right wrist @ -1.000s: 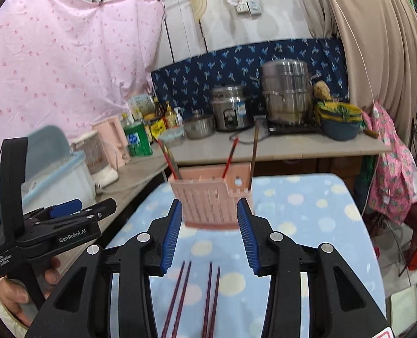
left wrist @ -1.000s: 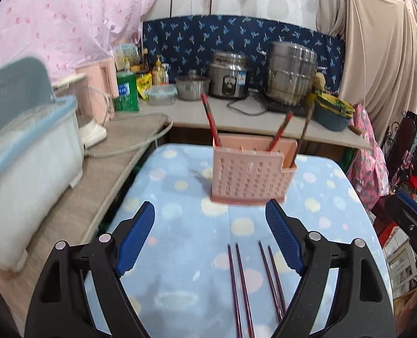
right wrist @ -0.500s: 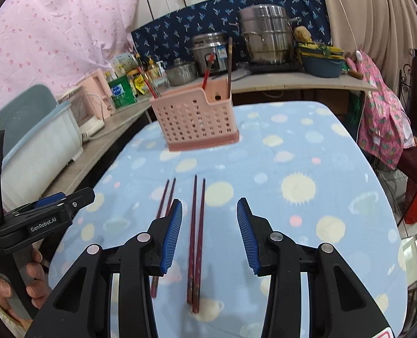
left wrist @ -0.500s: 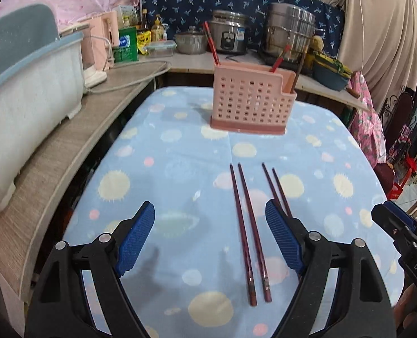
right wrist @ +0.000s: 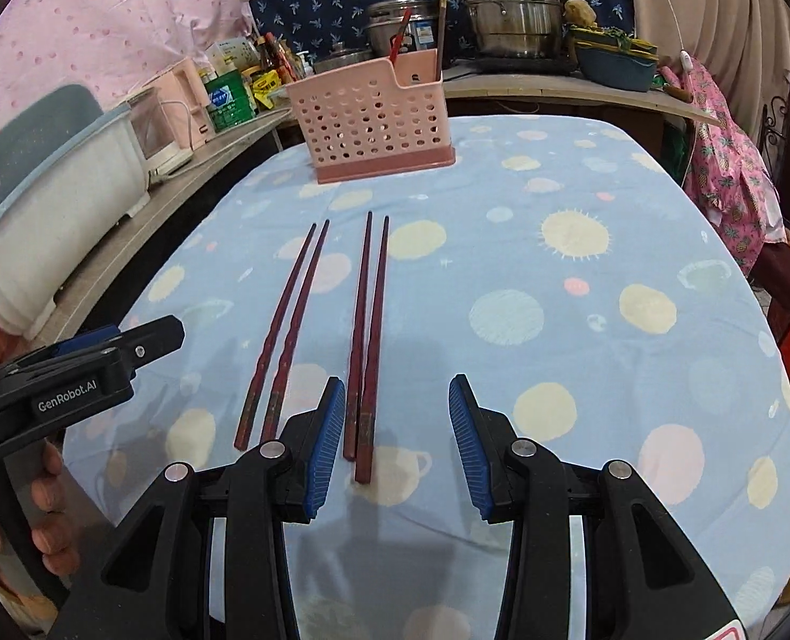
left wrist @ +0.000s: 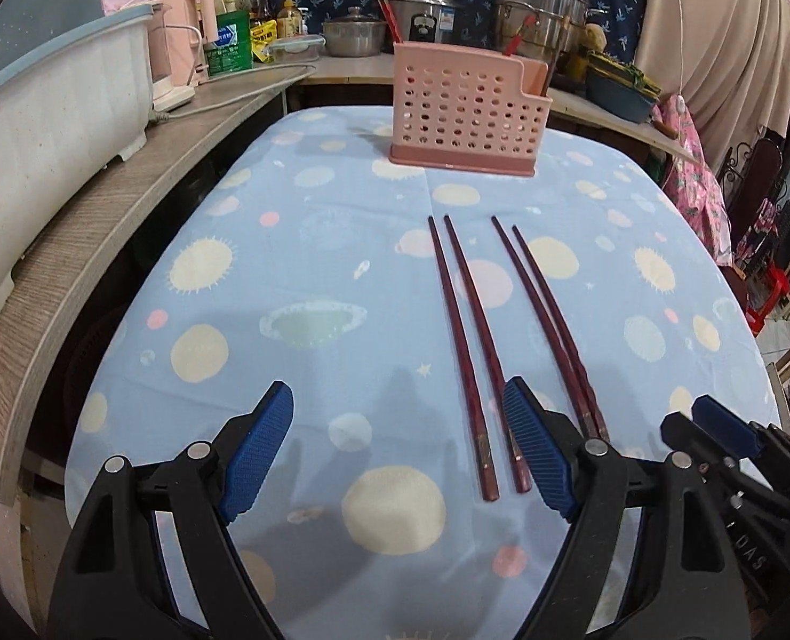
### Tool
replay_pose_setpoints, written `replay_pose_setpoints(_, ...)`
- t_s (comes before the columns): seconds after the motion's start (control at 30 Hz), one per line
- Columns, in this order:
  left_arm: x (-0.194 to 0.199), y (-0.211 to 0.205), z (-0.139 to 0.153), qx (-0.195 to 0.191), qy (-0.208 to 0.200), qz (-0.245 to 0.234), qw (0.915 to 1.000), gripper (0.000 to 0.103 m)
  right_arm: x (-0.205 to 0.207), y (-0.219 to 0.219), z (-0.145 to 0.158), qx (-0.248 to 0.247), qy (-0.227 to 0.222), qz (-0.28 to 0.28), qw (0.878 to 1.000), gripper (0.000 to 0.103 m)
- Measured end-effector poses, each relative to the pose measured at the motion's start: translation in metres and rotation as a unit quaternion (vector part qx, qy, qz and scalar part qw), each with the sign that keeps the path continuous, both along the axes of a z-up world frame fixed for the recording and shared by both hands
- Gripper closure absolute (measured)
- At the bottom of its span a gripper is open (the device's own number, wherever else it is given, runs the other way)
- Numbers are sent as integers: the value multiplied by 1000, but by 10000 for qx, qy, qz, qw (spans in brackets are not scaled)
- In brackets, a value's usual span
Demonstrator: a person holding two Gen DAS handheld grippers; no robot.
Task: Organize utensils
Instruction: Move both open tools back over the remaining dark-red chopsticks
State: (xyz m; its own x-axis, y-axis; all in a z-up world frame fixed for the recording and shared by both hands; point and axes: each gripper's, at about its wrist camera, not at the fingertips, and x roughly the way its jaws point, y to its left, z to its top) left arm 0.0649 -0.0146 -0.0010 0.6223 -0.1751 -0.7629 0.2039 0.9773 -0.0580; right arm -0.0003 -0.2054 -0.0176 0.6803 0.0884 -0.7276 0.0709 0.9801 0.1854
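Four chopsticks (left wrist: 507, 336) were left on the tabletop (left wrist: 298, 288) — few seen in the holder (left wrist: 467, 112) — both grippers' fingers (right wrist: 322, 445) held wide apart, empty.

Steel pots (left wrist: 541, 5) on rear counter (right wrist: 571, 88)

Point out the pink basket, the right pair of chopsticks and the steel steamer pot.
pink basket (left wrist: 461, 112), left wrist view, middle of its perforated front wall.
right pair of chopsticks (right wrist: 369, 320), right wrist view, mid-shaft of the pair.
steel steamer pot (right wrist: 509, 10), right wrist view, its side wall.
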Motion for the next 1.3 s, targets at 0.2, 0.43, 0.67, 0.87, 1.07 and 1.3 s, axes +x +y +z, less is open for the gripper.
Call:
replay_pose_setpoints(0.2,-6,-3,-15,39,163,-68,9998,26,-5,11,-20,-37,229,134,9996,63)
replay_pose_setpoints(0.43,-9,-10,-24,73,308,-203,9993,26,-5,19,-30,-86,383,255,9989,63)
replay_pose_setpoints(0.67,-10,-17,-36,187,415,-307,9985,26,-4,20,-37,-138,447,265,9986,63)
replay_pose_setpoints(0.87,-9,-19,-44,291,492,-348,9978,26,-4,24,-39,-383,402,312,9980,64)
replay_pose_setpoints(1.07,-6,-20,-51,378,565,-341,9971,26,-2,22,-39,-466,375,286,9978,69)
replay_pose_setpoints(1.3,-4,-20,-56,405,608,-329,9968,26,-1,22,-40,-684,337,284,9967,79)
